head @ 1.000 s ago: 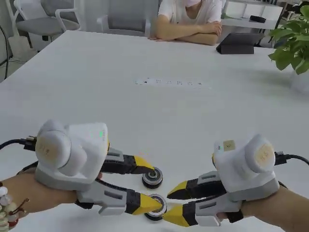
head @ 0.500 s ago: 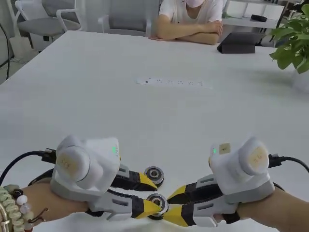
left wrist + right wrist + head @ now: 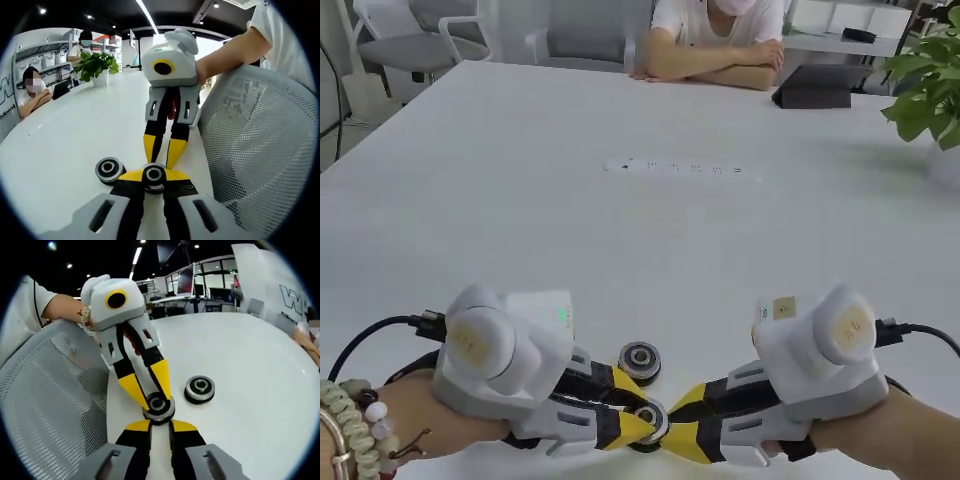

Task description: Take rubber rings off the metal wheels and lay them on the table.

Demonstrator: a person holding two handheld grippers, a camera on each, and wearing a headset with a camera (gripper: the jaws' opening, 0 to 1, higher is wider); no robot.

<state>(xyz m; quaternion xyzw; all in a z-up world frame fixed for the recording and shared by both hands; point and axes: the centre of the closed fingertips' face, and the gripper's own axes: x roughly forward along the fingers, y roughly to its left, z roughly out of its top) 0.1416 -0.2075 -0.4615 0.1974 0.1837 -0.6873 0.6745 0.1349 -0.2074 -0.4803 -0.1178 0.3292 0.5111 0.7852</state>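
Two metal wheels with black rubber rings lie near the table's front edge. My left gripper (image 3: 638,407) is shut on the nearer wheel (image 3: 650,420), its yellow tips on either side of the wheel (image 3: 153,176). My right gripper (image 3: 673,418) faces it from the opposite side. Its jaws are pinched nearly together on the near rim of that wheel's rubber ring (image 3: 159,416). In the right gripper view the left gripper (image 3: 150,390) straddles the wheel (image 3: 159,405). The second wheel (image 3: 640,357) (image 3: 110,169) (image 3: 200,388) lies free beside them with its ring on.
The white table (image 3: 620,240) stretches far ahead with a flush power strip (image 3: 670,168) at mid-table. A person sits at the far side (image 3: 715,50). A black case (image 3: 815,90) and a plant (image 3: 925,85) are at the back right. A mesh chair back (image 3: 250,150) stands close behind.
My left gripper's jaws closed from wide open onto the nearer wheel. The right gripper's jaws narrowed onto the wheel's rim. The free wheel has not moved.
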